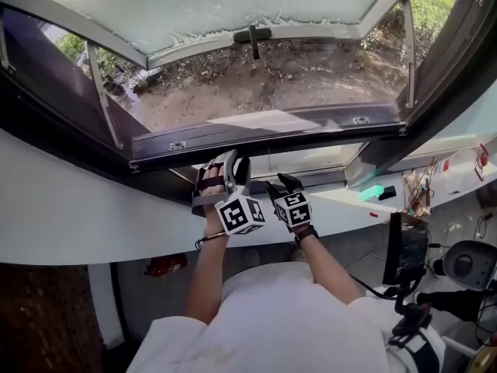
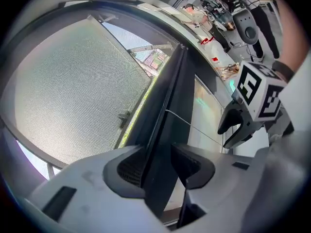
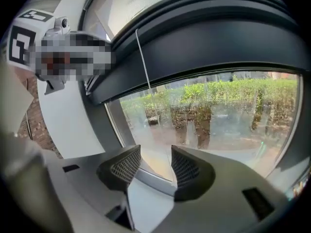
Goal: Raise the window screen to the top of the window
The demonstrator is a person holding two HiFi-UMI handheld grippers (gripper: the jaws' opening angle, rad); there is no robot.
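Left tool (image 1: 233, 162) clamps the window screen's dark bar (image 1: 311, 133); right tool (image 1: 281, 183) gapes empty.

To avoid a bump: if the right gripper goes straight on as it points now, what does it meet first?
Probably the glass pane, low down near its grey bottom edge. Nothing stands between the right gripper and it, though depth is unclear.

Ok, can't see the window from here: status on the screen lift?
Left gripper clamped on the dark bottom rail. Right gripper open, empty, beside it. Rail low, not yet raised. Nothing seen in the way.
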